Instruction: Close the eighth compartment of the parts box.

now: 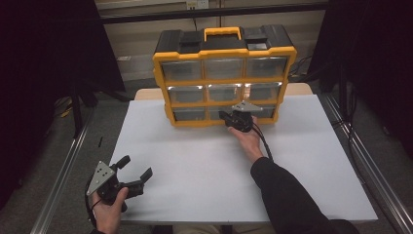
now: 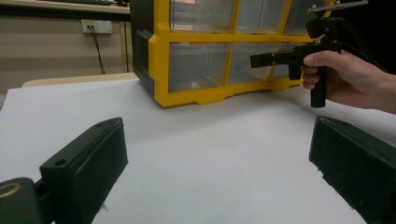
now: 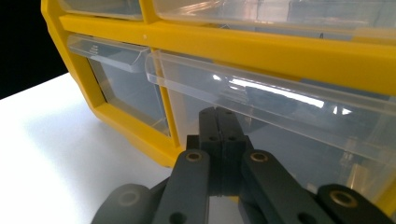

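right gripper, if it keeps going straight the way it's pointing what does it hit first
Most likely the clear front of the bottom middle drawer of the yellow organizer. The right gripper, shut, points right at it; whether they already touch is unclear.

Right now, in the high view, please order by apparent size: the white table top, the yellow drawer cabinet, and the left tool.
1. white table top, the largest.
2. yellow drawer cabinet.
3. left tool, the smallest, though it is nearest the camera.

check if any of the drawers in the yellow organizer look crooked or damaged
Nothing stands out. The drawers of the yellow organizer sit flush and square. The shut right gripper points at the bottom middle drawer.
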The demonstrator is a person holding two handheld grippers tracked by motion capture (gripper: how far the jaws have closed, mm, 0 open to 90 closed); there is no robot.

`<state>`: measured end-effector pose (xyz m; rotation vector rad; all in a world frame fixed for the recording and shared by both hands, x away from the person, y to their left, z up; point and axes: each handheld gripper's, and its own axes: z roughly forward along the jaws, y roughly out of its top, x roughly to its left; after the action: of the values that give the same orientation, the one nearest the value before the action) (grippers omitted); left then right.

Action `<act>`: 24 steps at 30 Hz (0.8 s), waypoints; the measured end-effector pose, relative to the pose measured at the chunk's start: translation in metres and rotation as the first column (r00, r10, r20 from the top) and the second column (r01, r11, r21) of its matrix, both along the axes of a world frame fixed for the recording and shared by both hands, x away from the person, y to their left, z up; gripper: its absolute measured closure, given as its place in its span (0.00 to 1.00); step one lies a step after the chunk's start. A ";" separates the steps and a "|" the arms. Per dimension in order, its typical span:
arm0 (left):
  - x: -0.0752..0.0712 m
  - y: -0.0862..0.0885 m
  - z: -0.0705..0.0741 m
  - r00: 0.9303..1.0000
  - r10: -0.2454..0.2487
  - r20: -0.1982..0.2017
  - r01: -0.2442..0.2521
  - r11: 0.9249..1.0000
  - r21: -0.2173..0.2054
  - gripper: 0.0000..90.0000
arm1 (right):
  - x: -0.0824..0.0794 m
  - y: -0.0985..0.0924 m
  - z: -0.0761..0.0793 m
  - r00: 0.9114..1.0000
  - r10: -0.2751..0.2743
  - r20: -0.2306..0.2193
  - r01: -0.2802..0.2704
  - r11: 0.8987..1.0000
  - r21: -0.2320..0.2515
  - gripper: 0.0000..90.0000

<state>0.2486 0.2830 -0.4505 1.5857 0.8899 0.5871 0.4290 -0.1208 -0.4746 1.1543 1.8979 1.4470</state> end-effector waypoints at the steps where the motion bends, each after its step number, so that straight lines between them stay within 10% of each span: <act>1: 0.000 0.000 0.000 1.000 0.001 0.000 -0.001 1.000 -0.001 0.04 | 0.000 0.000 0.000 1.000 -0.002 -0.001 0.002 1.000 0.002 1.00; 24: 0.003 -0.002 0.000 1.000 0.004 -0.004 -0.004 1.000 -0.005 0.04 | 0.003 -0.003 -0.004 1.000 -0.004 -0.020 0.004 1.000 0.002 1.00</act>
<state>0.2518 0.2812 -0.4505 1.5818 0.8970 0.5839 0.4317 -0.1236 -0.4785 1.1774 1.9065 1.4409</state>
